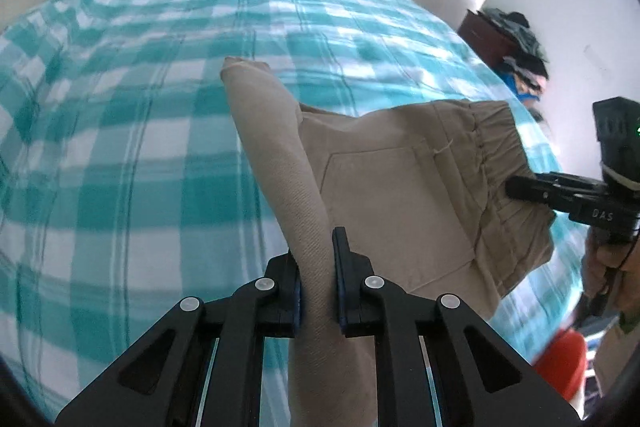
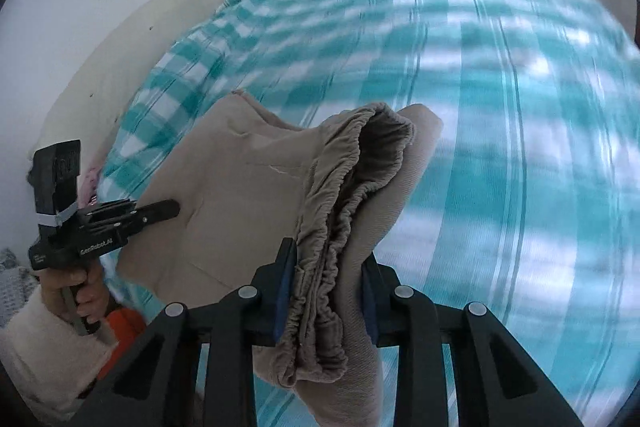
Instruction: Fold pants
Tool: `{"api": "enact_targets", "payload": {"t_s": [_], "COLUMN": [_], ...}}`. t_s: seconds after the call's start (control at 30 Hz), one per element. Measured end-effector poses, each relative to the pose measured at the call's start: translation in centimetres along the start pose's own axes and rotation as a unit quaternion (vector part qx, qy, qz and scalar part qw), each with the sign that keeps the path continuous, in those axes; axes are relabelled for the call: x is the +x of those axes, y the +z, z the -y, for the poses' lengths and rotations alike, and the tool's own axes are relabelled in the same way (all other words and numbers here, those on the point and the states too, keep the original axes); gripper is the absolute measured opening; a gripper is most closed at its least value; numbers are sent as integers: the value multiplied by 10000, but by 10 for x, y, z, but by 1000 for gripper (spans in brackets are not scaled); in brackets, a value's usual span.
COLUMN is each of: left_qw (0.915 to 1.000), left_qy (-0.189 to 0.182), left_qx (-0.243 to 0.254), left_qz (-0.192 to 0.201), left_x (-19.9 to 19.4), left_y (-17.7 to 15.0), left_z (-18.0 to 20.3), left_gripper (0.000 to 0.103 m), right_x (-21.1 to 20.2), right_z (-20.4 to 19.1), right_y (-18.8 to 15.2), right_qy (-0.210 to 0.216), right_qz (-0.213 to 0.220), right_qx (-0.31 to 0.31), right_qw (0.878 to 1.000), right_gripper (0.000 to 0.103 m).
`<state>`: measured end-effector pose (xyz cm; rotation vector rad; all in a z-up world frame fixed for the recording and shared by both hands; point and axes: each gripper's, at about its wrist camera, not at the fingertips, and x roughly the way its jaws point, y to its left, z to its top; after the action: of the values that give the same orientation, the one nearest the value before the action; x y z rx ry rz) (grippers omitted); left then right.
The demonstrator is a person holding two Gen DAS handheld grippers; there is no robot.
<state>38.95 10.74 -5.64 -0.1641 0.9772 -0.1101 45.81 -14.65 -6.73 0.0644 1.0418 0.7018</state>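
The fold looks well advanced but unfinished: the pants (image 1: 400, 187) are already doubled into a compact bundle, yet held up over the teal checked bedspread (image 1: 120, 147) rather than laid flat. The left gripper (image 1: 318, 283) is clamped on a folded beige edge; the right gripper (image 2: 326, 291) pinches the gathered elastic waistband (image 2: 344, 187). The cloth is beige twill with a patch pocket, several layers thick, slightly sagging between the grips.

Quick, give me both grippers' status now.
Left gripper: shut on the pants, gripping a folded edge.
Right gripper: shut on the pants, at the waistband.
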Motion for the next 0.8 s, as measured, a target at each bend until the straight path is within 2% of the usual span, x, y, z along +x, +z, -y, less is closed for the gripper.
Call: {"api": "enact_targets", "payload": {"t_s": [0.07, 0.1, 0.13, 0.17, 0.2, 0.23, 0.27, 0.3, 0.33, 0.37, 0.4, 0.43, 0.5, 0.57, 0.7, 0.8], "left_qw": [9998, 9995, 9987, 9960, 9932, 9899, 9864, 9850, 9834, 9808, 9786, 9751, 9722, 9748, 9839, 9833], "left_qy": [197, 321, 499, 881, 1139, 1383, 1604, 1679, 1744, 1833, 1908, 2029, 2123, 2026, 1681, 1619], "left_qx": [-1, 15, 50, 144, 219, 303, 361, 374, 404, 471, 527, 593, 626, 549, -73, -401], "left_qz": [17, -6, -42, -76, -50, 5, 88, 167, 306, 471, 559, 665, 759, 755, 609, 735], "left_x": [22, 32, 42, 56, 61, 62, 60, 55, 45, 32, 24, 11, -8, -30, -64, -92], "left_y": [15, 19, 21, 20, 16, 11, 3, -3, -13, -25, -33, -46, -62, -80, -103, -124], "left_z": [-4, -5, -7, -9, -10, -10, -12, -12, -11, -8, -5, 2, 11, 20, 23, 26], "left_gripper": [13, 16, 23, 26, 35, 48, 56, 71, 80, 83, 89, 93, 97, 97, 97, 97], "right_x": [15, 25, 32, 44, 54, 63, 68, 70, 67, 63, 59, 55, 45, 33, -3, -29], "right_z": [7, 12, 16, 21, 27, 34, 40, 45, 49, 50, 49, 47, 39, 27, -17, -54], "right_y": [22, 31, 40, 44, 46, 46, 45, 38, 30, 22, 14, 7, -9, -26, -63, -90], "right_qy": [-97, -176, -237, -340, -454, -593, -725, -964, -1092, -1225, -1357, -1480, -1673, -1693, -1507, -1372], "right_qz": [44, 48, 47, 17, -75, -196, -267, -304, -262, -214, -207, -214, -215, -190, 229, 470], "right_qx": [-21, -30, -44, -51, -13, 69, 132, 182, 169, 127, 69, 3, -151, -250, -471, -603], "right_qw": [9999, 9998, 9997, 9994, 9989, 9980, 9969, 9947, 9935, 9922, 9905, 9888, 9856, 9851, 9872, 9876], "right_gripper": [30, 30, 30, 31, 34, 36, 41, 48, 56, 74, 85, 87, 87, 88, 88, 92]}}
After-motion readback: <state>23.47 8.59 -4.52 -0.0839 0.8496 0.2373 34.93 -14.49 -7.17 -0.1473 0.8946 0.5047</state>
